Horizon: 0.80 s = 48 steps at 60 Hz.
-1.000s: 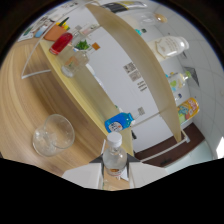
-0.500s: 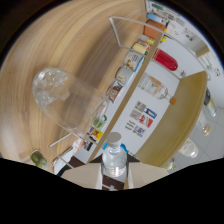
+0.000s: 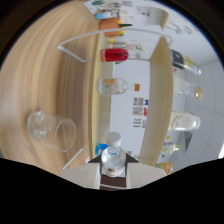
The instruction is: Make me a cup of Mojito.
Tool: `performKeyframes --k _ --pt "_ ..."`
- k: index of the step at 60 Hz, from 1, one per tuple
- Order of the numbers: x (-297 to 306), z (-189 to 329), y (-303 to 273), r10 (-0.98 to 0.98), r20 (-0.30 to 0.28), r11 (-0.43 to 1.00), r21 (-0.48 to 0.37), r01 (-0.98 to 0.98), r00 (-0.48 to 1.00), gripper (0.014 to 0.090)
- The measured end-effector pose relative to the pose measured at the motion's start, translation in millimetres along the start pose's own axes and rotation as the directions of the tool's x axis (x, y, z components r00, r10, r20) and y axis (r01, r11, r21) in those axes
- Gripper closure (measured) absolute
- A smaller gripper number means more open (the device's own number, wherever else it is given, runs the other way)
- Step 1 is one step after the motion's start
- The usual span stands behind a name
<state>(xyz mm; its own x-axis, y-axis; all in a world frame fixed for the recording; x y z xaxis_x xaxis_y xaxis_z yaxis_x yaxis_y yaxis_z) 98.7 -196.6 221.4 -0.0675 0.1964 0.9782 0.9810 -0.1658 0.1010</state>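
My gripper [image 3: 114, 169] is shut on a clear plastic bottle [image 3: 113, 159] with a white cap, which stands up between the two pale fingers [image 3: 82, 175]. The cap is on. The gripper is rolled far over, so the wooden table [image 3: 45, 75] runs upright along the left. An empty clear glass [image 3: 51, 131] stands on that table, just ahead and left of the fingers, its mouth pointing toward the bottle's side. Bottle and glass are apart.
A wooden shelf unit [image 3: 159, 100] with a white back wall lies beyond the bottle. It holds a red bottle [image 3: 114, 54], a clear bottle [image 3: 112, 86], jars [image 3: 182, 121] and several other containers. A thin white frame [image 3: 75, 47] rims the table area.
The gripper has rolled further with the bottle in it, so the whole scene has turned. The glass now sits lower and closer to the fingers than half a second ago.
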Motion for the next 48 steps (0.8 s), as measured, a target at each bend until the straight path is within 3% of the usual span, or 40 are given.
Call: performKeyframes --k 7,16,22,25,34,48 --pt "8.0 -11.4 -3.0 0.545 0.112 0.835 0.012 -0.549 0.831 0.0703" --pt "-3.5 -14.6 -0.9 0.908 0.230 0.367 -0.039 -0.929 0.349 0.0703" --pt "-31.4 -12.4 5.6 0.961 0.271 0.096 -0.132 -0.987 0.057 0.0703" --pt "-51.9 -6.3 11.6 0.964 0.266 0.036 -0.174 -0.984 -0.012 0.0704" --pt "-118.5 11.6 25.7 0.963 0.249 -0.029 -0.296 -0.955 -0.107 0.0704" --pt "-180.2 26.8 33.0 0.963 0.234 -0.032 -0.390 -0.920 -0.133 0.0706"
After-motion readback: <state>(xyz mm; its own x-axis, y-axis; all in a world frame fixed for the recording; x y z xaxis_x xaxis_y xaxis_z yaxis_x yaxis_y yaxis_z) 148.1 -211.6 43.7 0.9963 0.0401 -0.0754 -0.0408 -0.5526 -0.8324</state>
